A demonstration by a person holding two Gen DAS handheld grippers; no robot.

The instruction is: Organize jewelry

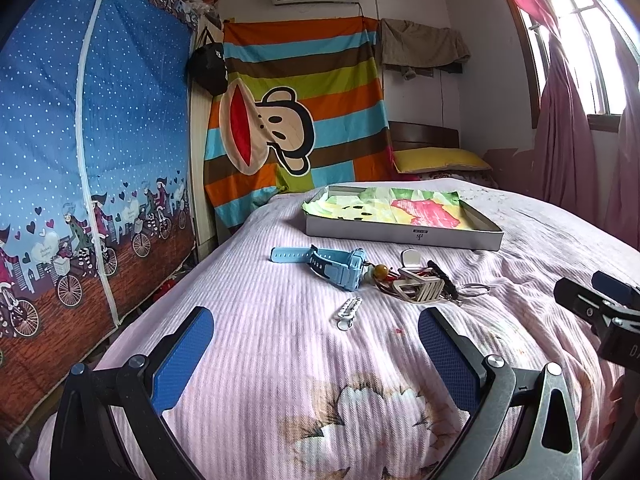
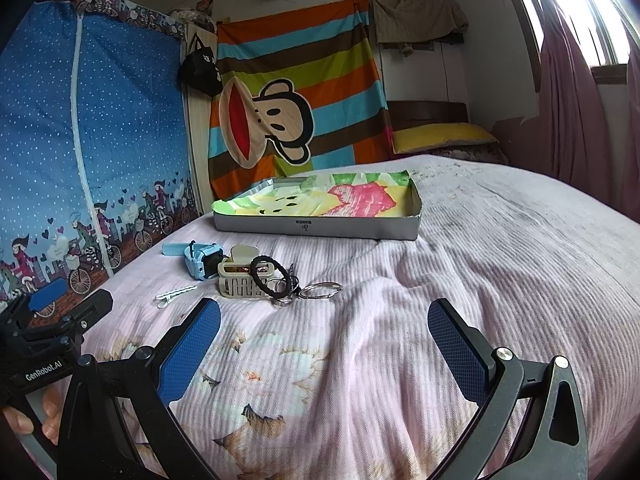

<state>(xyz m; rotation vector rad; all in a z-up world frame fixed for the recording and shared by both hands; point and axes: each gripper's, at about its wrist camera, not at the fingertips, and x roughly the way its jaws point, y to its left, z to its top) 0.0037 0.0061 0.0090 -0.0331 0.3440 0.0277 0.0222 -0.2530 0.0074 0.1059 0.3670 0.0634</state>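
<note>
A pile of small items lies on the pink bedspread: a light blue watch, a white hair clip, a cream claw clip, a black hair tie and metal rings. Behind them sits a shallow grey box lined with colourful paper. My left gripper is open, hovering just short of the hair clip. My right gripper is open too, a little before the rings, with nothing between its fingers.
The bed runs back to a yellow pillow and headboard. A blue fabric wardrobe stands left, a striped monkey cloth hangs behind, pink curtains at right. A hand holds the left tool.
</note>
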